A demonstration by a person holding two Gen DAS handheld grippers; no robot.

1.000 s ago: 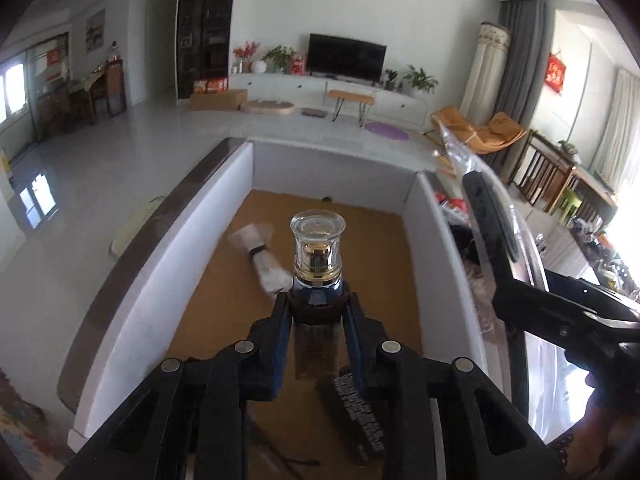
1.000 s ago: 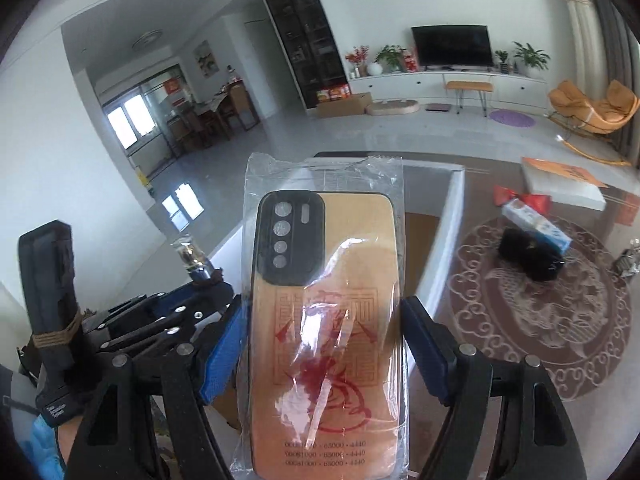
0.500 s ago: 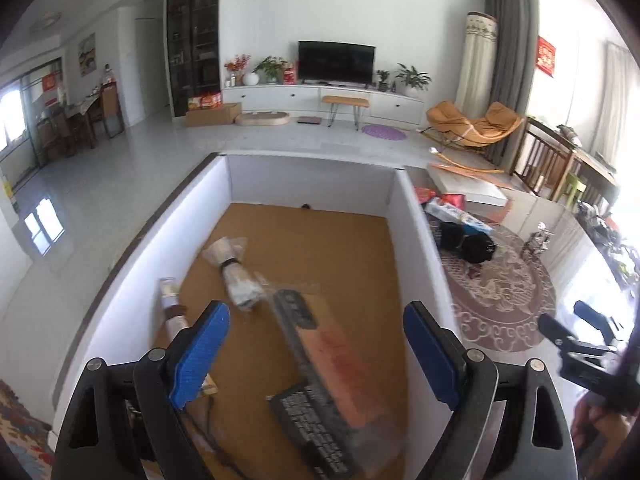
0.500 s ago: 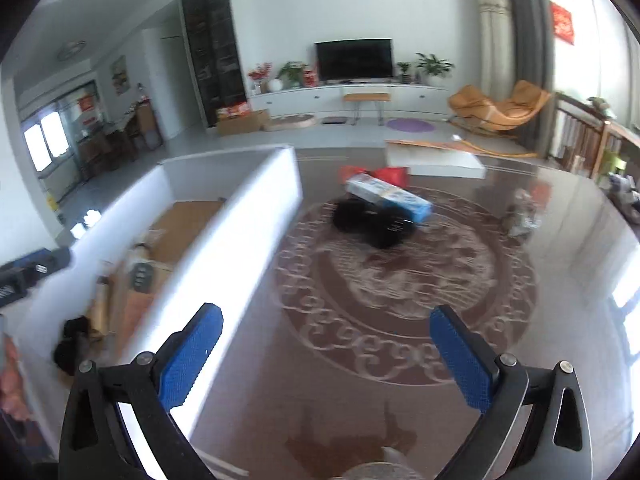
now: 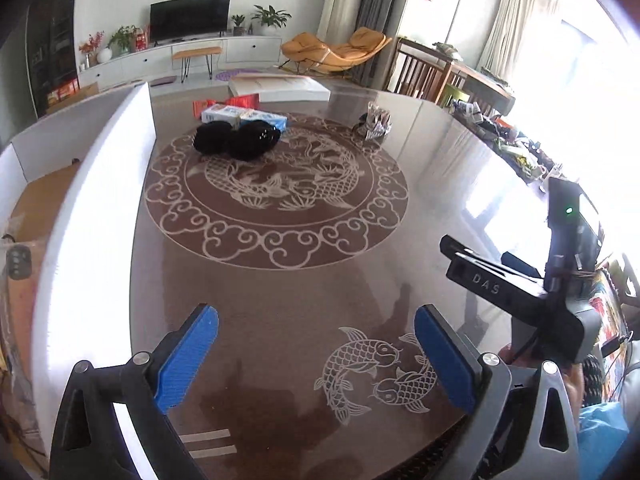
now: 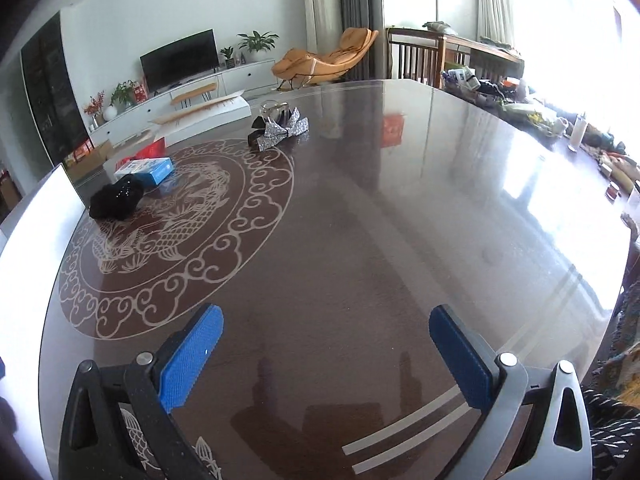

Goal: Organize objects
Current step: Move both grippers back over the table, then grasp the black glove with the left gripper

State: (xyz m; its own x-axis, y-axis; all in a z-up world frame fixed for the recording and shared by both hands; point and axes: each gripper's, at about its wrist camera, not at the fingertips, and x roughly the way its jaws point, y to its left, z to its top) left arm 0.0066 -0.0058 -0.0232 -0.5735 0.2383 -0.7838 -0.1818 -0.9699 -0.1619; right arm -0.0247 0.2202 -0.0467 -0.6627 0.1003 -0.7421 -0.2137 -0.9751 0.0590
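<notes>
My left gripper (image 5: 316,356) hovers over the dark glossy table (image 5: 280,284), its jaws still opening with nothing between the blue pads. The right gripper (image 6: 326,356) stands open and empty over bare tabletop; its black body (image 5: 516,292) shows at the right of the left wrist view. The white-walled box (image 5: 100,184) is to the left, with a bagged phone case (image 5: 18,264) inside at the edge. On the table's far side lie a black fuzzy item (image 5: 236,140), a blue-and-white carton (image 5: 244,114), a red packet (image 5: 240,101) and a silver bow piece (image 5: 374,124).
A flat white box (image 5: 280,88) lies at the table's far edge. Clutter (image 6: 560,124) lines the right rim of the table. The box wall (image 6: 36,224) bounds the left side in the right wrist view. A person's patterned sleeve (image 6: 612,432) is at bottom right.
The left gripper let go of the perfume bottle and the right let go of the bagged phone case, both left in the box. Both opened wide and swung right over the table.
</notes>
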